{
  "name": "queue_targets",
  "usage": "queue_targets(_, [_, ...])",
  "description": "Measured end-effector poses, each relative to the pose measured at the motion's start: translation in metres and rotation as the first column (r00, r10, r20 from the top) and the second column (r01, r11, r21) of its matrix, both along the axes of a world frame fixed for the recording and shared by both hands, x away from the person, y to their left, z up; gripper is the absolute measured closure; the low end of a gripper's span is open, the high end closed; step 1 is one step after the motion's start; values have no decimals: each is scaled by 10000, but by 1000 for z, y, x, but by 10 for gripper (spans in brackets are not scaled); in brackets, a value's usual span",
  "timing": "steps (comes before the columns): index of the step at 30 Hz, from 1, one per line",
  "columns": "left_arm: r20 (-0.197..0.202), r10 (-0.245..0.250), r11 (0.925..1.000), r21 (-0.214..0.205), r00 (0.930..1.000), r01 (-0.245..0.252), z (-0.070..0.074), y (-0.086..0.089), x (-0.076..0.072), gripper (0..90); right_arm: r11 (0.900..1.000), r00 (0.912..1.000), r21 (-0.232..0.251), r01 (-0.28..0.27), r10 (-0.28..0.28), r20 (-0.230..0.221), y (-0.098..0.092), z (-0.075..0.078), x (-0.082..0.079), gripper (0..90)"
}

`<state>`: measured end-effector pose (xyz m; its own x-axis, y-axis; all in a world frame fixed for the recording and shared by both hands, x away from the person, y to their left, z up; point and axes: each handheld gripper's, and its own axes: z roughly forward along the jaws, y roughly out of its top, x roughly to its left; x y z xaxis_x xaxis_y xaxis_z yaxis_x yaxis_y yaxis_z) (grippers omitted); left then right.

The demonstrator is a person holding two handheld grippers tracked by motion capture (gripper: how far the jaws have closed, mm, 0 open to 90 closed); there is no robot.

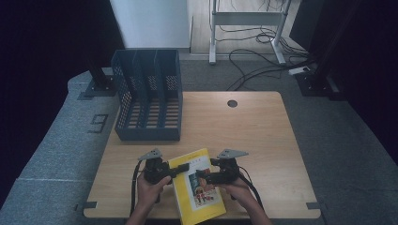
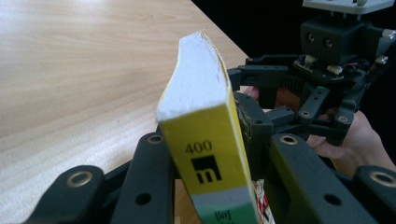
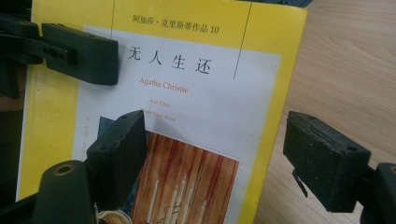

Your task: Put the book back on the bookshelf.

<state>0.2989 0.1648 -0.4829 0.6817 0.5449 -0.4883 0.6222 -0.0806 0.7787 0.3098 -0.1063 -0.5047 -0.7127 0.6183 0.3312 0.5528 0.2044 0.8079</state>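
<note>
A yellow paperback book [image 1: 199,197] with a white cover panel lies tilted near the table's front edge, between both grippers. My left gripper [image 1: 179,170] is shut on the book's spine side; in the left gripper view the book [image 2: 201,93] stands edge-on between the two jaws, spine toward the camera. My right gripper [image 1: 202,176] is open at the book's opposite side. In the right gripper view one jaw hangs over the cover [image 3: 196,93] and the other over bare table, with the book's long edge between them. The left gripper's finger [image 3: 79,53] rests on the cover's upper left.
A dark mesh file organizer [image 1: 148,93] with upright dividers stands at the back left of the wooden table [image 1: 253,136]. A round cable hole [image 1: 232,103] sits near the far edge. Cables [image 1: 263,61] and a desk frame lie on the floor beyond.
</note>
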Motion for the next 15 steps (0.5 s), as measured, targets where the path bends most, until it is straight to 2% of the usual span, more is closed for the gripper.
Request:
queue_targets(3, [189,-45,10000,3,9998,45,10,-1,3,723,9995,9999,297,130,-132,54,-5,3,1,213])
queue_targets(6, [343,-12,10000,64,9994,9,16,-2,4,733,9990,9996,365,249,-255,142,-8,4,1,214])
queue_targets(9, [737,104,9999,32,9972,-106,29,0,4,747,9981,9992,506,349,-357,159,-11,5,1,217])
queue_targets(11, [839,148,9999,6,9964,-149,32,0,3,753,9981,9993,516,341,-350,160,-11,5,1,217])
queue_targets(15, [1307,273,9993,230,9911,-305,42,0,2,754,9987,9993,414,285,-294,219,-10,5,0,217])
